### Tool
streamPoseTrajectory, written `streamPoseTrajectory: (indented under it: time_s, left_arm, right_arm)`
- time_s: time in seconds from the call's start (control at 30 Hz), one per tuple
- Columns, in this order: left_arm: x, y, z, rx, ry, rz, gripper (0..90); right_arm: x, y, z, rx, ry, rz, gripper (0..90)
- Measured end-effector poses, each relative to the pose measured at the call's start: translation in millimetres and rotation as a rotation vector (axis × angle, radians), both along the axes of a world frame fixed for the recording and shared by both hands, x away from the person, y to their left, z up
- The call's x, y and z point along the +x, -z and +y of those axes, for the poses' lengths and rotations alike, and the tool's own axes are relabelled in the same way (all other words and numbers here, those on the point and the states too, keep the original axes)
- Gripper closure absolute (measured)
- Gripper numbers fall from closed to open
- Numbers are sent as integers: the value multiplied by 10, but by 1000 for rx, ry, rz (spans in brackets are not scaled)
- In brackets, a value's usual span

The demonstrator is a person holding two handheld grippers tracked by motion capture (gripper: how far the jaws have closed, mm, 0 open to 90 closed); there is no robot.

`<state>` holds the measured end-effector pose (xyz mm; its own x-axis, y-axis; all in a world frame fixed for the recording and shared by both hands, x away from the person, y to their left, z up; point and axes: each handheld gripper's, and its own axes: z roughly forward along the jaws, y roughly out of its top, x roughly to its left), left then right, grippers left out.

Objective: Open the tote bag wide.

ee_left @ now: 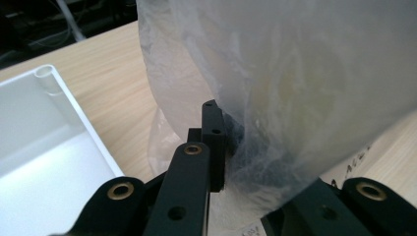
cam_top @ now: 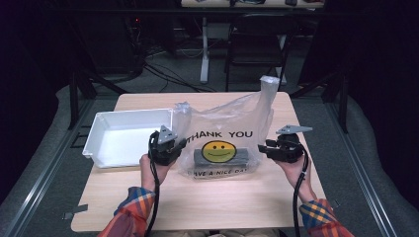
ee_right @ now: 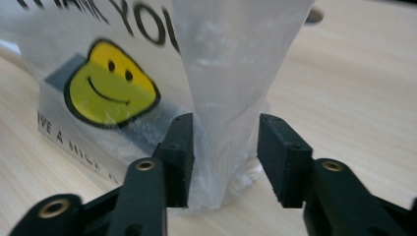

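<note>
A clear plastic bag point(cam_top: 222, 123) printed with "THANK YOU" and a yellow smiley stands on the wooden table, one handle sticking up at its right. A grey block point(cam_top: 247, 157) lies inside it at the bottom. My left gripper point(cam_top: 183, 144) sits at the bag's left edge, and in the left gripper view its jaws point(ee_left: 226, 147) are shut on bunched film of the bag point(ee_left: 295, 73). My right gripper point(cam_top: 262, 147) is at the bag's right edge. In the right gripper view it point(ee_right: 226, 157) stands open, with a fold of the bag point(ee_right: 236, 59) between the pads.
A white tray point(cam_top: 99, 148) stands on the table left of the bag, close to my left gripper, its rim point(ee_left: 74, 98) nearby. Bare tabletop point(cam_top: 207, 202) lies in front of the bag. A chair point(cam_top: 257, 39) and table legs stand beyond the far edge.
</note>
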<state>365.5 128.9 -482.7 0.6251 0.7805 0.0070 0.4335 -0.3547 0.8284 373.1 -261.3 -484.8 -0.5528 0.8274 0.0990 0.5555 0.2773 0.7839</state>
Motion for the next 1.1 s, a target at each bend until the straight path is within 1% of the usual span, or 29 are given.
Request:
streamPoseTrajectory:
  time_s: [0.03, 0.1, 0.13, 0.17, 0.23, 0.3, 0.33, 0.4, 0.47, 0.5, 0.53, 0.57, 0.6, 0.67, 0.7, 0.73, 0.77, 0.8, 0.83, 0.87, 0.9, 0.93, 0.97, 1.03, 1.07, 1.1]
  left_arm:
    - [2, 8, 4, -2, 3, 4, 873]
    - [11, 25, 14, -3, 10, 16, 877]
    - [12, 34, 17, -5, 13, 24, 880]
    - [17, 43, 23, 5, 22, 26, 881]
    - [16, 70, 13, 6, 29, 40, 882]
    - [20, 94, 2, 28, 44, 54, 883]
    - [22, 112, -6, 27, 49, 60, 883]
    - [31, 141, -17, 43, 57, 73, 883]
    - [38, 166, -28, 46, 65, 86, 883]
    - [39, 180, -37, 46, 64, 88, 883]
    - [45, 192, -41, 45, 66, 94, 883]
    - [51, 204, -41, 45, 68, 97, 883]
    - [50, 213, -41, 44, 69, 107, 883]
    - [60, 235, -36, 47, 75, 116, 883]
    - [62, 248, -37, 46, 72, 120, 883]
    - [68, 252, -30, 51, 74, 125, 883]
    - [71, 258, -21, 46, 75, 132, 883]
    - [75, 265, -11, 46, 73, 133, 883]
    - [77, 267, 2, 47, 70, 139, 883]
    - [79, 271, 20, 46, 68, 141, 883]
    - [79, 280, 33, 44, 61, 142, 884]
    - [80, 279, 52, 56, 62, 147, 886]
    - [75, 285, 68, 57, 53, 144, 888]
    - [72, 288, 104, 56, 49, 156, 890]
    - [73, 296, 119, 63, 39, 142, 890]
    - [75, 297, 135, 58, 42, 155, 890]
  right_arm:
    - [-12, -51, 2, -4, 8, -16, 536]
    - [-39, -161, 12, -19, 17, -63, 510]
    - [-37, -210, 18, -22, 28, -74, 489]
    - [-28, -258, 9, -30, 38, -78, 483]
    - [-1, -318, -19, -12, 55, -89, 469]
    - [39, -340, -26, -3, 67, -86, 452]
    - [57, -343, -24, -2, 68, -85, 444]
    - [89, -324, 17, 11, 60, -81, 414]
    - [112, -300, 69, 2, 34, -74, 392]
    - [124, -282, 103, 2, 22, -62, 384]
    - [132, -266, 133, -4, 18, -59, 400]
    - [137, -252, 155, -11, 15, -58, 449]
    - [137, -243, 168, -22, 22, -59, 520]
    - [139, -215, 173, -12, 28, -68, 668]
    - [142, -202, 172, -14, 30, -61, 721]
    - [145, -190, 166, -15, 28, -61, 794]
    - [145, -172, 164, 0, 26, -67, 832]
    - [146, -165, 157, 0, 26, -60, 867]
    - [148, -159, 150, -6, 25, -53, 889]
    - [150, -148, 143, 4, 28, -52, 899]
    - [148, -139, 135, 12, 30, -41, 900]
    - [150, -131, 118, 9, 28, -29, 900]
    - [152, -117, 96, 16, 23, -17, 900]
    - [144, -88, 47, 22, 26, -8, 900]
    - [134, -78, 21, 27, 27, 3, 900]
    - [124, -69, -7, 26, 22, 11, 900]
